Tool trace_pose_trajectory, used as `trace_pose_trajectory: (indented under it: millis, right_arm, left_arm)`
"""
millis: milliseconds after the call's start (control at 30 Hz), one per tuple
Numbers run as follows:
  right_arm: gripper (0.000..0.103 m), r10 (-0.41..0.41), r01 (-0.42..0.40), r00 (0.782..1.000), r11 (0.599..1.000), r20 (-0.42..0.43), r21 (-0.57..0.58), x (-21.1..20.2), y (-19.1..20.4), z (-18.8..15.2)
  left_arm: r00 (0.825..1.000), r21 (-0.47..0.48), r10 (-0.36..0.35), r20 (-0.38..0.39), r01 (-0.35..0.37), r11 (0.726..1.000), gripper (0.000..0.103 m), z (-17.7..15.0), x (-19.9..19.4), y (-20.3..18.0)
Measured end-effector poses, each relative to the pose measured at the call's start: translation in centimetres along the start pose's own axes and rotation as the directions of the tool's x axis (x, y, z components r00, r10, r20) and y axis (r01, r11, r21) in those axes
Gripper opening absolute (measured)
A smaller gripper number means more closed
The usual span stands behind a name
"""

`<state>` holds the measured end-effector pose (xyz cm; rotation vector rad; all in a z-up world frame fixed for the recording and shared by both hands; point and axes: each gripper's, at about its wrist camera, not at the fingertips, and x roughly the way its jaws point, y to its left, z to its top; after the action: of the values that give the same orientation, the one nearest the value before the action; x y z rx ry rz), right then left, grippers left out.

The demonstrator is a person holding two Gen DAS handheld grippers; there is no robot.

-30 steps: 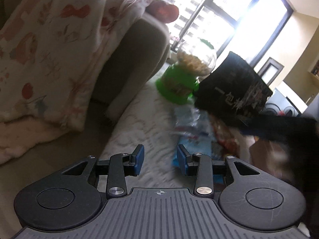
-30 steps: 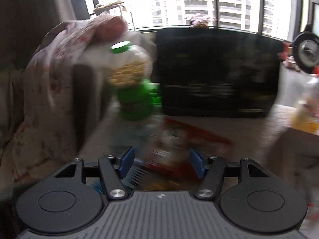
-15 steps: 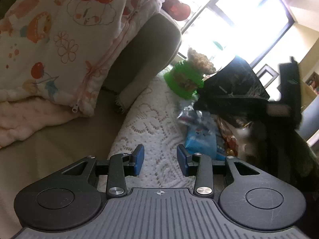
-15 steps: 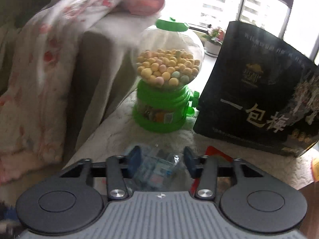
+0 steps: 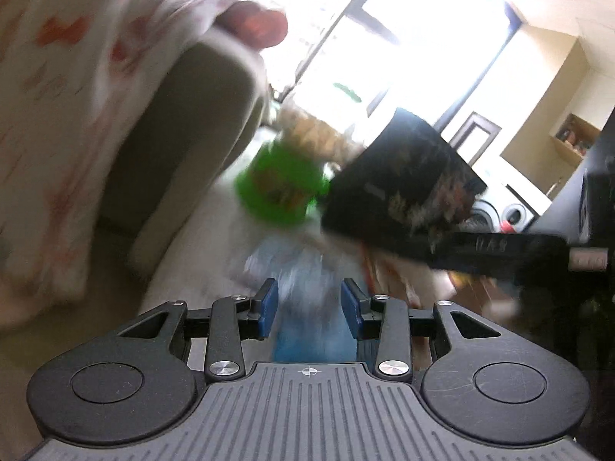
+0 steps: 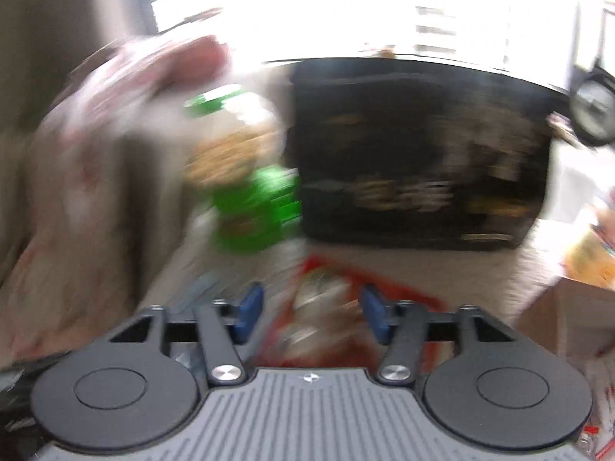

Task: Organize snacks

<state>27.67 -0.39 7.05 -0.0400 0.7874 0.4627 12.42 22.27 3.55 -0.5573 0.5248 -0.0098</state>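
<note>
Both views are blurred by motion. My left gripper (image 5: 309,303) stands open, and a blue snack packet (image 5: 313,330) on the white lace cloth shows in the gap between its blue pads; they do not press on it. My right gripper (image 6: 312,311) has its jaws opening, with a red snack packet (image 6: 326,299) lying between and below them, not gripped. It also shows as a dark bar, the right gripper (image 5: 499,249), at the right of the left wrist view. A green candy dispenser (image 6: 253,199) and a large black bag (image 6: 419,169) stand behind the packets.
A sofa arm (image 5: 180,134) draped with a patterned blanket (image 5: 57,96) borders the cloth on the left. A bluish clear packet (image 6: 200,288) lies left of the red one. A yellow packet (image 6: 588,261) sits at the far right. Bright windows fill the back.
My left gripper has swung right from bare lace to over the blue packet. My right gripper has moved from the clear packet to the red one, and its jaws stand wider than half a second ago.
</note>
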Motion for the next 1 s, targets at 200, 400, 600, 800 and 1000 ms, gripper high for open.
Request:
trace_pose_trajectory:
  millis: [200, 400, 600, 800, 1000]
  right_arm:
    - [0.059, -0.003, 0.018, 0.996, 0.988, -0.094, 0.156, 4.9, -3.3, 0.5]
    - [0.060, 0.085, -0.082, 0.986, 0.996, -0.144, 0.031, 4.1, -1.3, -0.9]
    - [0.056, 0.198, -0.209, 0.956, 0.977, -0.215, -0.031, 0.3, 0.0, -4.9]
    - [0.055, 0.246, -0.266, 0.941, 0.962, -0.231, -0.058, -4.0, 0.2, -9.0]
    - [0.055, 0.191, -0.227, 0.969, 0.938, -0.158, -0.262, -8.5, 2.1, -13.1]
  left_arm:
    - [0.994, 0.089, 0.111, -0.016, -0.109, 0.990, 0.041, 1.6, 5.8, -0.9]
    - [0.998, 0.129, 0.007, -0.062, 0.001, 0.992, 0.040, 0.7, 4.4, -0.7]
    - [0.993, 0.108, -0.063, -0.101, 0.074, 0.991, 0.040, -1.5, 1.0, 0.0]
    - [0.988, 0.123, -0.084, -0.128, 0.100, 0.987, 0.040, -3.3, -2.1, -0.9]
    - [0.985, 0.343, -0.020, -0.171, 0.078, 0.936, 0.041, -5.4, -4.4, -4.2]
